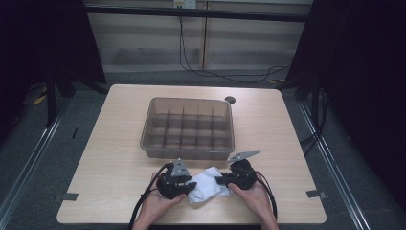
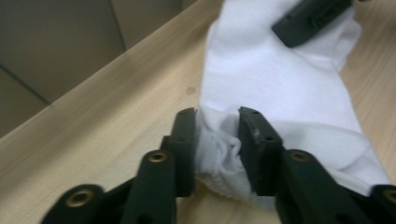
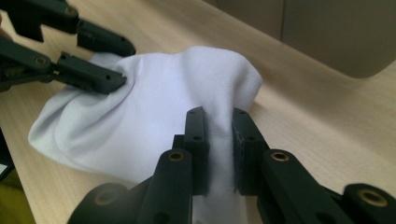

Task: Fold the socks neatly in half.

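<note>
Your sock [image 1: 209, 183] lies on the table [image 1: 115, 143] near its front edge, about the middle. Your left gripper [image 1: 190, 185] sits at the sock's left end, your right gripper [image 1: 221, 180] at its right end, sock between them. Left gripper view: the ribbed end sits between the jaws, rest of the sock runs away ahead. Right gripper view: a fold of sock between the jaws. The divided bin [image 1: 187, 128] stands behind the sock and both grippers, toward table centre. A small round cap [image 1: 230, 99] lies just behind the bin's right rear corner.
</note>
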The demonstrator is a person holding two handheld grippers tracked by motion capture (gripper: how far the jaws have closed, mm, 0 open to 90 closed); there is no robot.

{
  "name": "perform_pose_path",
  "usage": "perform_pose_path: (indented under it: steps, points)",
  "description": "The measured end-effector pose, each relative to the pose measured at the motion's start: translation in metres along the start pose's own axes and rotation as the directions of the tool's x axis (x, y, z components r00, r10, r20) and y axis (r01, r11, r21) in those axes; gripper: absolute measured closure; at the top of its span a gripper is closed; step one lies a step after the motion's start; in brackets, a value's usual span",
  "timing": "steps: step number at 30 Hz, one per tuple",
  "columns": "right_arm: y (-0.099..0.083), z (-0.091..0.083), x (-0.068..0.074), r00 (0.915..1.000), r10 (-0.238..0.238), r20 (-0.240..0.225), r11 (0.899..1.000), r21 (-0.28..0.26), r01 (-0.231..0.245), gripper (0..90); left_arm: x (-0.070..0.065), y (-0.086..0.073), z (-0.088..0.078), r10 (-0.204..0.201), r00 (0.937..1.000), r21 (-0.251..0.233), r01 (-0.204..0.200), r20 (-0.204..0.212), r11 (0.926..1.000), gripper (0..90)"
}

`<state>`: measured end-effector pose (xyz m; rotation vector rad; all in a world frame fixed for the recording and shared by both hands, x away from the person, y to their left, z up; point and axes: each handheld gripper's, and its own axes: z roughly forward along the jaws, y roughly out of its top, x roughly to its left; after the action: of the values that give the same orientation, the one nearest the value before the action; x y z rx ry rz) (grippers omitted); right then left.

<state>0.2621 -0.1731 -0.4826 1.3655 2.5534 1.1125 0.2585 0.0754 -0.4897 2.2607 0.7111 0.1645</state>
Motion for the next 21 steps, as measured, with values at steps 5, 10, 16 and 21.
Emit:
perform_pose_path:
  steps: [5,10,16,21]
  points:
    - [0.007,-0.007,-0.002,0.9995,-0.02,0.025,1.0,-0.009,0.02,79.6,-0.005,0.003,0.005,-0.012,0.9989,-0.008,0.012,0.046,0.9999,73.7]
    - [0.013,-0.019,-0.001,0.9981,-0.046,0.041,0.999,-0.019,0.047,79.8,-0.009,0.007,0.011,-0.008,0.9988,-0.01,0.009,0.049,0.9999,74.0]
    - [0.016,-0.027,0.012,0.9922,-0.106,0.065,0.993,-0.039,0.109,79.3,-0.01,0.01,0.014,-0.015,0.9989,-0.008,0.016,0.045,0.9998,73.8]
    - [0.019,-0.029,0.025,0.9883,-0.143,0.054,0.988,-0.052,0.146,78.1,-0.011,0.012,0.017,-0.019,0.9988,-0.011,0.019,0.045,0.9998,73.8]
